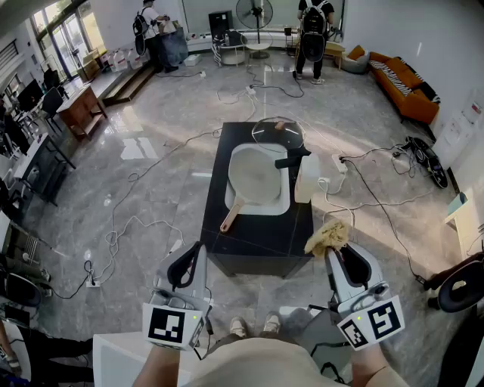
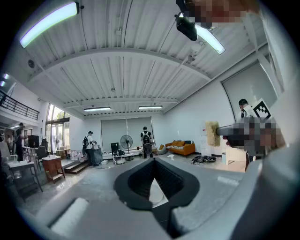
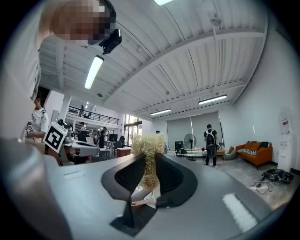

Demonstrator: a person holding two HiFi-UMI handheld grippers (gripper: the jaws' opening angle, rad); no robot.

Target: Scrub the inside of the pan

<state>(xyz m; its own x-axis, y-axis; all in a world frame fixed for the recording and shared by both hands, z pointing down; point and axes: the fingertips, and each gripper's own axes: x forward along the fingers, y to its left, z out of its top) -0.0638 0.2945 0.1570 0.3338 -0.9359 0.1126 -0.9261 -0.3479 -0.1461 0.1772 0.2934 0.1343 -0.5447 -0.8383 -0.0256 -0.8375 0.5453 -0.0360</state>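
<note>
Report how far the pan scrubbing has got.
Done: the right gripper is shut on the fibrous scrubber. In hand: both grippers are short of the table, with the left gripper shut and empty. Left: all the scrubbing. The pan lies untouched on the table, its glass lid off beside it.

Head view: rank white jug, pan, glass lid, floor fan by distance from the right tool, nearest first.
1. white jug, right edge of the black table, closest to the right tool gripping the loofah scrubber.
2. pan, table centre, left of the jug.
3. glass lid, at the table's far end.
4. floor fan, far back of the room.
</note>
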